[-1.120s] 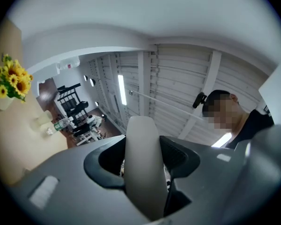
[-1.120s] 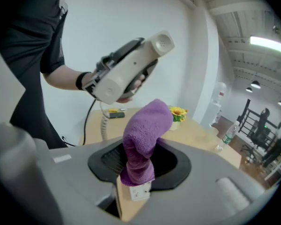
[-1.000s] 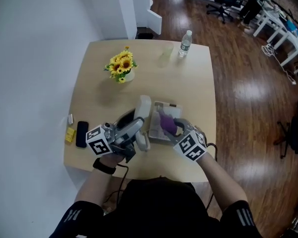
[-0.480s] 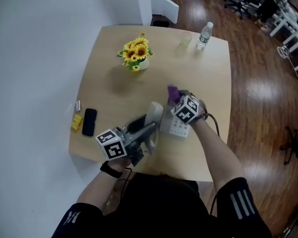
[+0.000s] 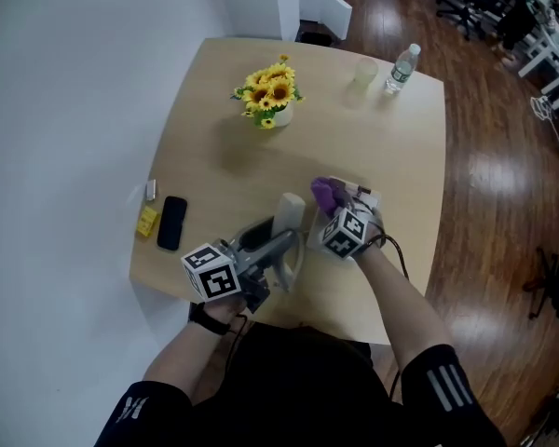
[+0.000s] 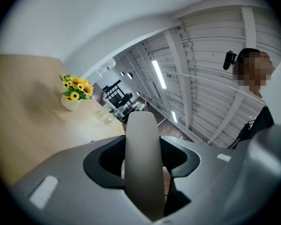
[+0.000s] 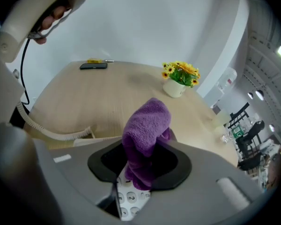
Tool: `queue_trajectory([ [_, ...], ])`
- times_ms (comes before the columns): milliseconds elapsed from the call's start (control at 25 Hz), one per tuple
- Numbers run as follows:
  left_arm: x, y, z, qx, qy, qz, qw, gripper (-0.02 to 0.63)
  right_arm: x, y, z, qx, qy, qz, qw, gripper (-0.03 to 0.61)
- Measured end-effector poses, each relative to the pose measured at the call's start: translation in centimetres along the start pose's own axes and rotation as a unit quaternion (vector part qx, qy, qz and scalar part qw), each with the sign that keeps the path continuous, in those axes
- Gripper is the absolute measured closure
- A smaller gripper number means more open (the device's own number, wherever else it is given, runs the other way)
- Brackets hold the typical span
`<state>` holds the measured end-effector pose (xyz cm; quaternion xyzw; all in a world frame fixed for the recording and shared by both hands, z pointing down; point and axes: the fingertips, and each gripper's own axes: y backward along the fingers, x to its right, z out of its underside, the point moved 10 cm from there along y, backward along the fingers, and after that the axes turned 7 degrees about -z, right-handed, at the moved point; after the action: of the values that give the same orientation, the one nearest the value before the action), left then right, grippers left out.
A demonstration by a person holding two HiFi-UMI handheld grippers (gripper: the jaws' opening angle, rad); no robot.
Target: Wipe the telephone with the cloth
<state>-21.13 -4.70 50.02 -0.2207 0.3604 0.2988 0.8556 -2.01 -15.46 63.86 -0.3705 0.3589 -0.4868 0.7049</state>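
My left gripper (image 5: 279,242) is shut on the white telephone handset (image 5: 290,214), which it holds upright over the table's near part. In the left gripper view the handset (image 6: 141,163) fills the gap between the jaws. My right gripper (image 5: 332,205) is shut on a purple cloth (image 5: 324,194) and points steeply down over the white telephone base (image 5: 365,199). In the right gripper view the cloth (image 7: 147,125) bunches up between the jaws, with the keypad (image 7: 130,201) just beneath it. The coiled cord (image 7: 51,133) runs off to the left.
A vase of sunflowers (image 5: 272,96) stands at the table's far side, with a clear cup (image 5: 363,73) and a water bottle (image 5: 401,68) at the far right corner. A black mobile phone (image 5: 171,223) and a small yellow item (image 5: 147,220) lie by the left edge.
Both grippers have come down toward the table. The right gripper has tipped downward with the cloth over the telephone base. The left gripper still holds the handset.
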Motion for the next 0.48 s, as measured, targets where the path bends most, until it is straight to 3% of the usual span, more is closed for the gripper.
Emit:
queue_trajectory([
  [280,-0.6,-0.3,0.0,-0.009,-0.007,-0.007,0.9999,0.394,-6.7,0.0,1.8,-0.023,0.105,-0.036,0.994,0.440],
  [480,-0.6,-0.9,-0.2,-0.018,-0.019,-0.016,0.9995,0.394,-10.8,-0.3,2.7,-0.030,0.136,-0.073,0.988,0.440],
])
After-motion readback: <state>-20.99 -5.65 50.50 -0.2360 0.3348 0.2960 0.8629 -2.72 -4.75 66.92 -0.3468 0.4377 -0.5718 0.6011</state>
